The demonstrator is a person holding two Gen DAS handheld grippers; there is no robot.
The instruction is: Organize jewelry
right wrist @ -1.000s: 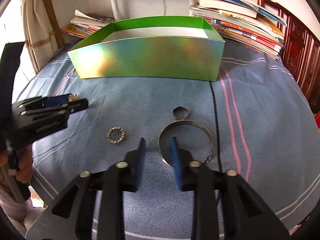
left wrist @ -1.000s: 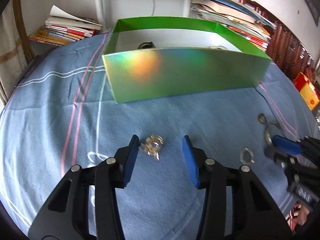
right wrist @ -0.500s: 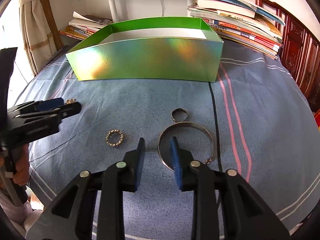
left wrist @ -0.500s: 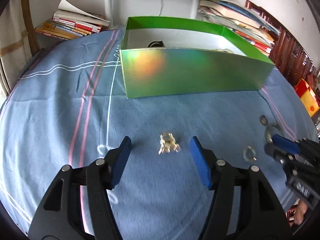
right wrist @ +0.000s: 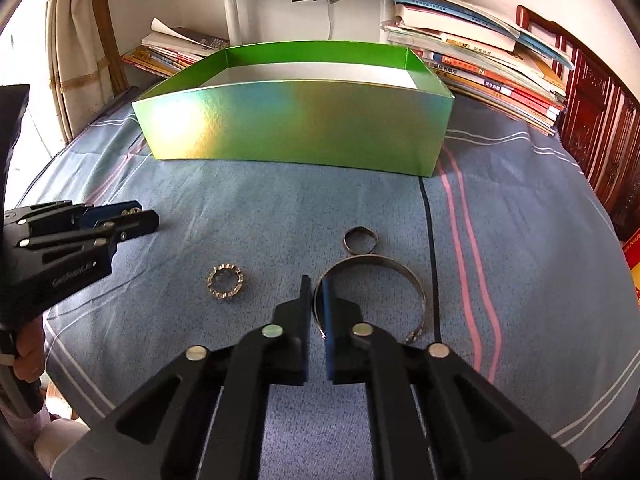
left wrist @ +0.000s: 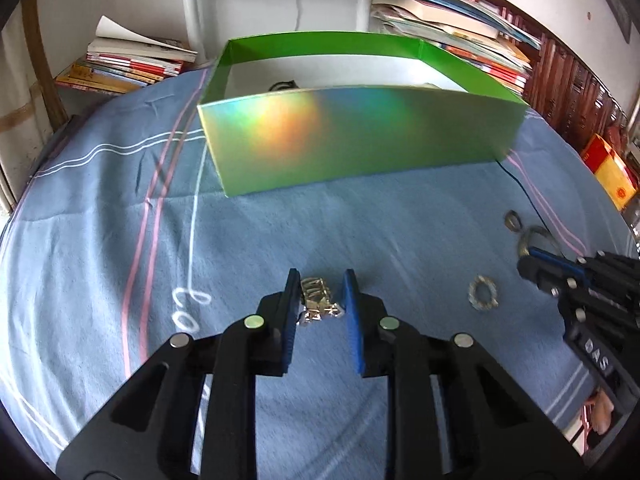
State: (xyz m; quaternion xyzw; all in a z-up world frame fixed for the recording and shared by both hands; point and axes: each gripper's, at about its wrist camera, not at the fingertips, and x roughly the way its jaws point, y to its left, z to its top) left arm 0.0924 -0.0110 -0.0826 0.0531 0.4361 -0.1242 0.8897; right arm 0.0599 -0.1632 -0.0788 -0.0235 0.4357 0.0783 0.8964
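A green holographic box [left wrist: 360,136] stands open on the blue cloth; it also shows in the right wrist view [right wrist: 296,124]. My left gripper [left wrist: 320,286] has its jaws closed around a small crystal jewelry piece [left wrist: 318,300] on the cloth. My right gripper [right wrist: 316,290] is nearly shut on the left rim of a silver bangle [right wrist: 384,268]. A small ring [right wrist: 361,239] lies beyond the bangle. A beaded ring [right wrist: 225,282] lies to the left, also visible in the left wrist view [left wrist: 484,297].
Stacks of books [right wrist: 480,60] line the back and right. More books [left wrist: 128,64] lie at the back left. A white stand pole [right wrist: 236,12] rises behind the box. A dark item [left wrist: 284,85] lies inside the box.
My left gripper opened wide, moved forward, then closed around the crystal piece. My right gripper narrowed its jaws onto the bangle's rim.
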